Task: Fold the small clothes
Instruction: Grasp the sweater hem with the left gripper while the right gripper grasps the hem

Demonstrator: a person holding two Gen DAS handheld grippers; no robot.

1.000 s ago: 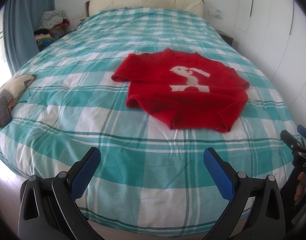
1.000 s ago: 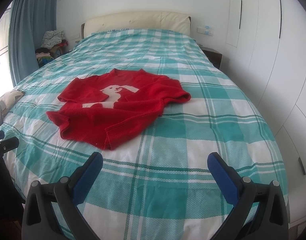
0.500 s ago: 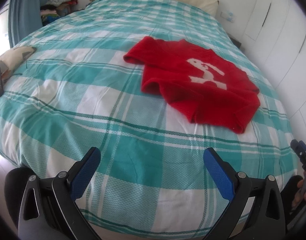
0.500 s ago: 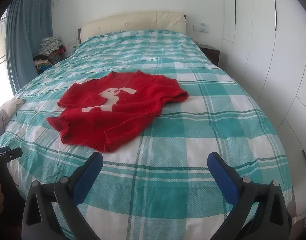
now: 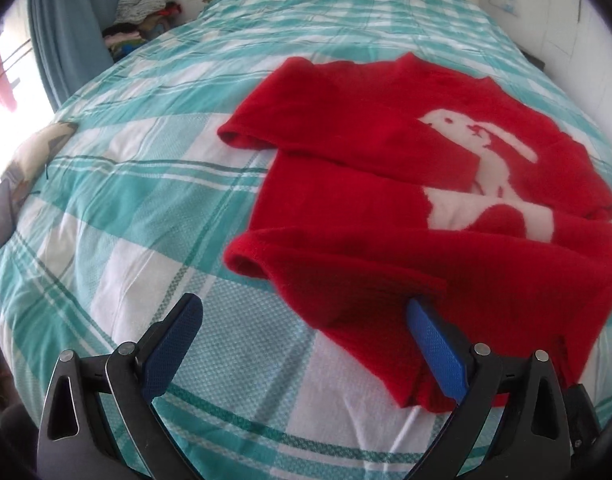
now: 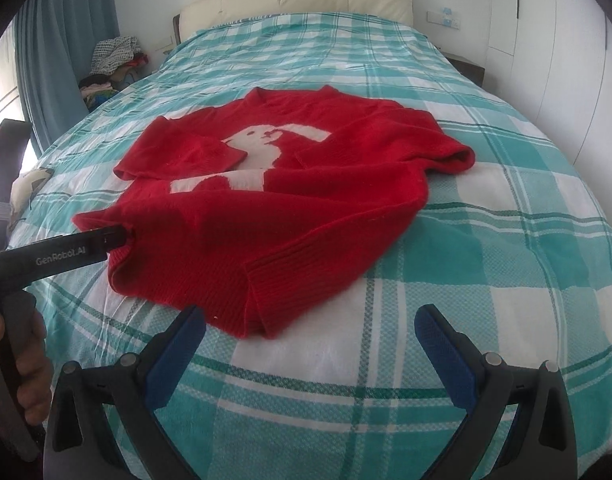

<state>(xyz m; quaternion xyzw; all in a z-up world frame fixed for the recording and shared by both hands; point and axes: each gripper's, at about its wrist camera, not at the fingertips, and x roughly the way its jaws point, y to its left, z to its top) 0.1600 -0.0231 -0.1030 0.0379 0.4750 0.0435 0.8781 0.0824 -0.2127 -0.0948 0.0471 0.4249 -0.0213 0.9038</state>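
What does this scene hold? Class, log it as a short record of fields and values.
garment: red sweater with a white animal motif, lying rumpled and unfolded
surface: bed with teal check cover
left gripper: open, at the sweater's near left edge
right gripper: open, just short of the hem
background: clothes pile beside the curtain

The sweater (image 6: 290, 208) lies flat on the bed (image 6: 485, 264) — headboard (image 6: 298, 0) behind it. The left claw (image 6: 122, 236) touches its left edge; the right claw (image 6: 309, 328) sits just before its hem.
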